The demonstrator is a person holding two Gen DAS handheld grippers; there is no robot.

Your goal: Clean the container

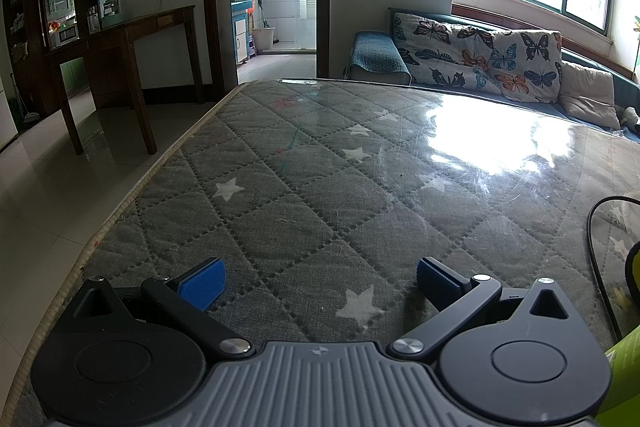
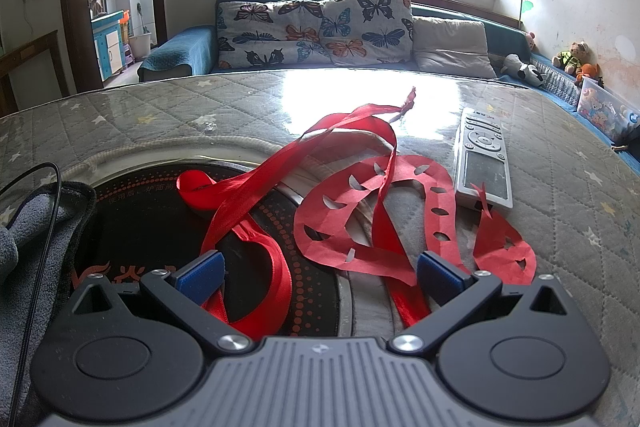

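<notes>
Two grippers: both with fingers spread wide, nothing between them.
Left gripper [image 1: 320, 281]: over a bare stretch of the quilted star-print counter [image 1: 304, 163]; black cable [image 1: 596, 251] at its right.
Right gripper [image 2: 320, 273]: low over the red ribbon [image 2: 256, 199] and red paper cutout [image 2: 380, 211].
Container: none I can identify for certain; round black induction cooktop [image 2: 152, 223] sits on the counter under the ribbon.
Grey cloth [image 2: 36, 247]: on the cooktop's left edge.
Remote [image 2: 482, 159]: just beyond the cutout, touching its strip.
</notes>
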